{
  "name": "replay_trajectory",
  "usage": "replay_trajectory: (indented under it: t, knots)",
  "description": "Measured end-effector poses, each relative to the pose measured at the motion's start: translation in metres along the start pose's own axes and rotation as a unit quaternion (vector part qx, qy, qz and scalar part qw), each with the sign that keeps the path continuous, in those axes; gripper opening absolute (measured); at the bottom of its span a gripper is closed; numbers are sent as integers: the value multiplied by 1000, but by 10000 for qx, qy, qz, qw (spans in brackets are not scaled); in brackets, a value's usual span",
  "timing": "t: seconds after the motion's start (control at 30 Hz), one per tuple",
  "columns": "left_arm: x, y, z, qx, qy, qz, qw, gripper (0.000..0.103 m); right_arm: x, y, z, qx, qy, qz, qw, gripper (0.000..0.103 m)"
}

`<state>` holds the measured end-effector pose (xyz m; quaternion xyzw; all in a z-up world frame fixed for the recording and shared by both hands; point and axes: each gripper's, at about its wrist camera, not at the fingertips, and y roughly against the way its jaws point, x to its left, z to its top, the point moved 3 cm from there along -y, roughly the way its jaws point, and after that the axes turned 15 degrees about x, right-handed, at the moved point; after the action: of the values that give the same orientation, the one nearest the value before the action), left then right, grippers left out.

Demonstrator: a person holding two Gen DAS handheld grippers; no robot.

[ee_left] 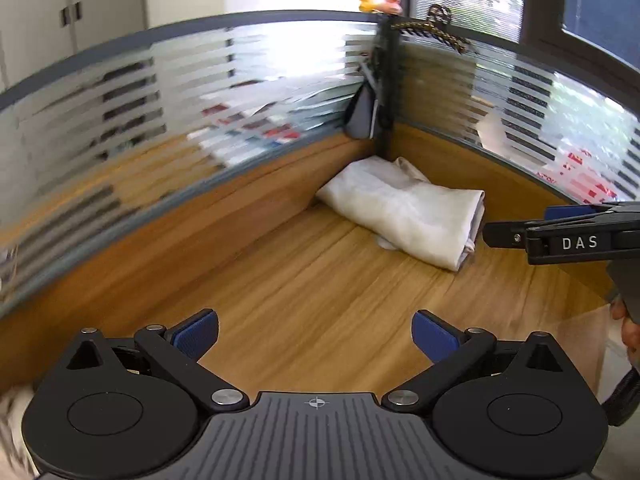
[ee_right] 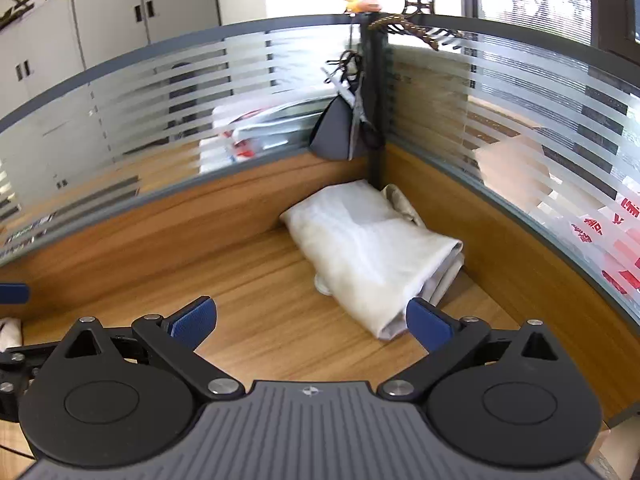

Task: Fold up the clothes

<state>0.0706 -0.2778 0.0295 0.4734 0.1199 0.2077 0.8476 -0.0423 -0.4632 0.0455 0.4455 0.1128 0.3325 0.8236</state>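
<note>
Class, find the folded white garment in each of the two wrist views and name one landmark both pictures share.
Left wrist view: the folded white garment lies right of centre, in the desk corner against the wooden partition, beyond the open left gripper.
Right wrist view: it lies centre-right, just beyond the open right gripper.
Shared landmark: the two toy ducks on top of the corner post.

Left wrist: low over the desk [ee_left: 304, 280], facing the partition corner from farther back.
Right wrist: same heading, nearer.
Shared: corner, folded cloth [ee_left: 404, 208].
</note>
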Motion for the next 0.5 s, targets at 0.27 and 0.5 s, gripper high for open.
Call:
replay_trajectory:
  t: [0.27, 0.5]
  knots:
    - [21, 20, -63, -101, 658, 519, 9964, 103, 26, 19, -34, 137, 132, 70, 9998, 102]
    - [36, 21, -106, 54, 1150, 832, 9899, 103, 55, 30, -61, 253, 481, 95, 9985, 102]
